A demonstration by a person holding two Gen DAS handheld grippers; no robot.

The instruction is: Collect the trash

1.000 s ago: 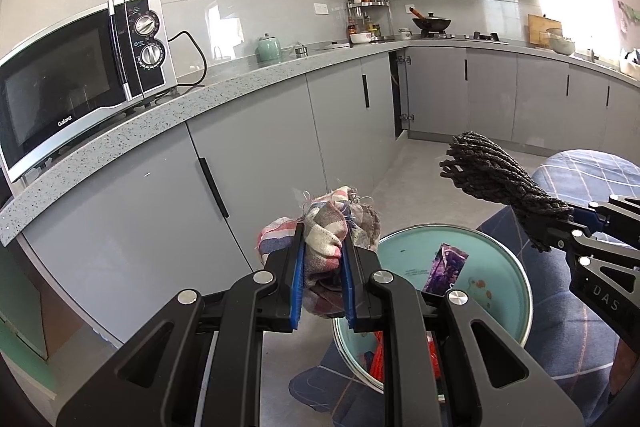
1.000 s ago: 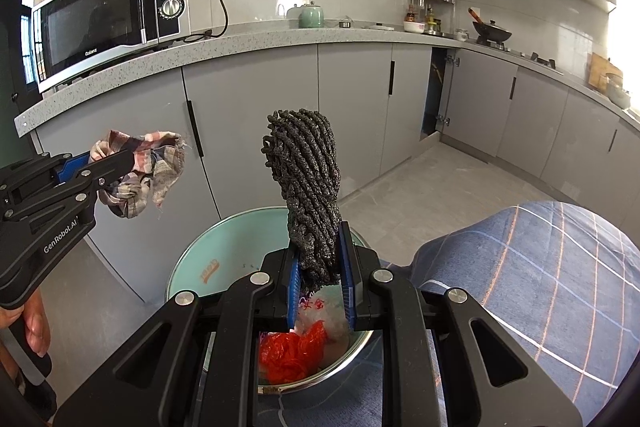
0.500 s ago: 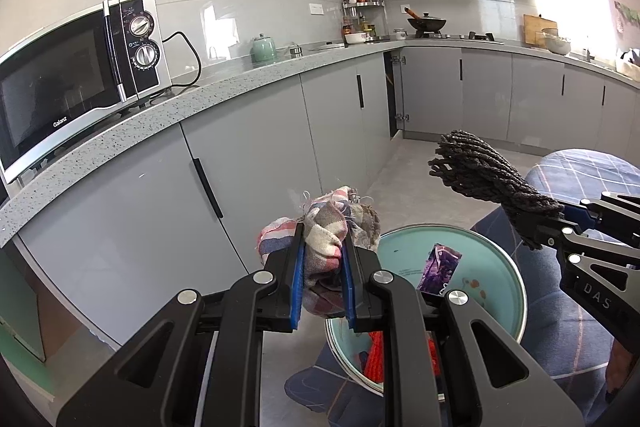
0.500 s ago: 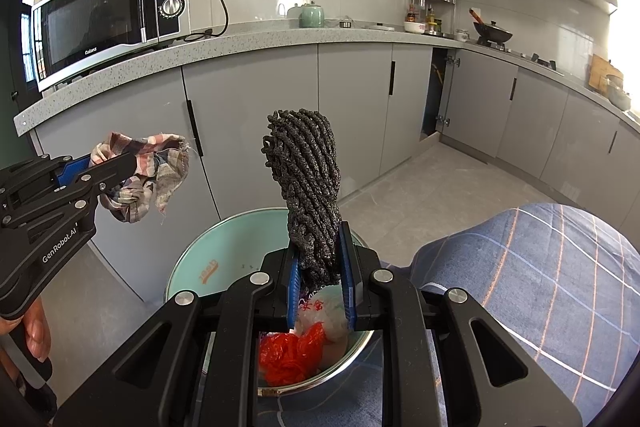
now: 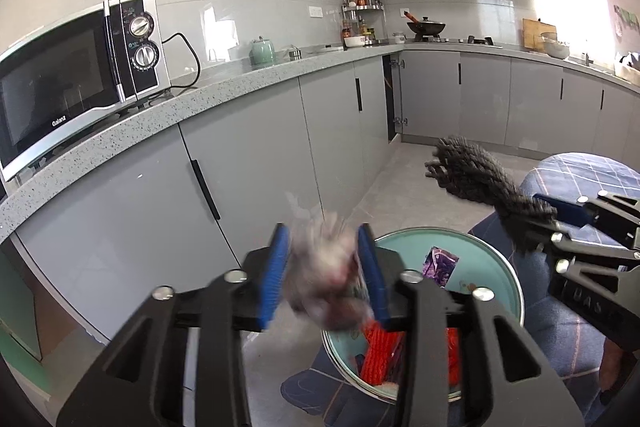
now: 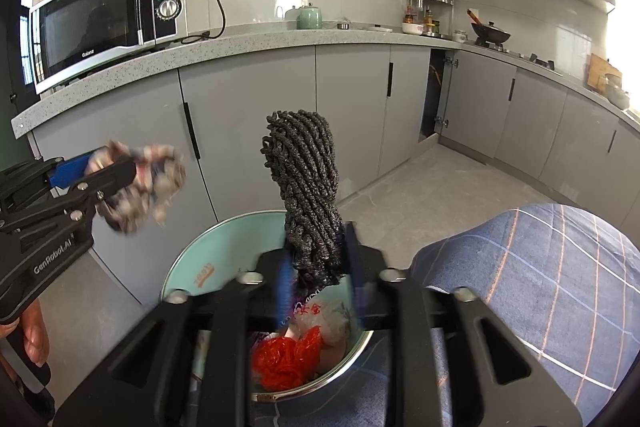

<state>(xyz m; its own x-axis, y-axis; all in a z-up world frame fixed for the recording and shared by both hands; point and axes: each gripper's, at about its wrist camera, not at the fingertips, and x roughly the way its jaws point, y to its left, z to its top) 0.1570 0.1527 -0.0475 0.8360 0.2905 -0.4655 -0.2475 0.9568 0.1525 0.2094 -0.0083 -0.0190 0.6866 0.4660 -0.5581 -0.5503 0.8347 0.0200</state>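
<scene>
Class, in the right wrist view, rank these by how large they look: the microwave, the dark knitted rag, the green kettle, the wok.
1. microwave
2. dark knitted rag: close to the camera, so its apparent size is inflated
3. wok and green kettle: they look about alike, so I leave them unranked.

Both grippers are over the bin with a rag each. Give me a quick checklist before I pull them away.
1. Left gripper open: ok, the fingers have just been opening and stand apart.
2. Checked rag released: cannot tell, it is a blur between the fingers.
3. Right gripper open: ok, just opened too.
4. Dark rag dropped: not ok, it stands upright between the fingers.
5. Bin below the dark rag: ok. Under the checked rag: cannot tell, it sits near the rim.
6. Room in the bin: ok, red bag lies low.
</scene>
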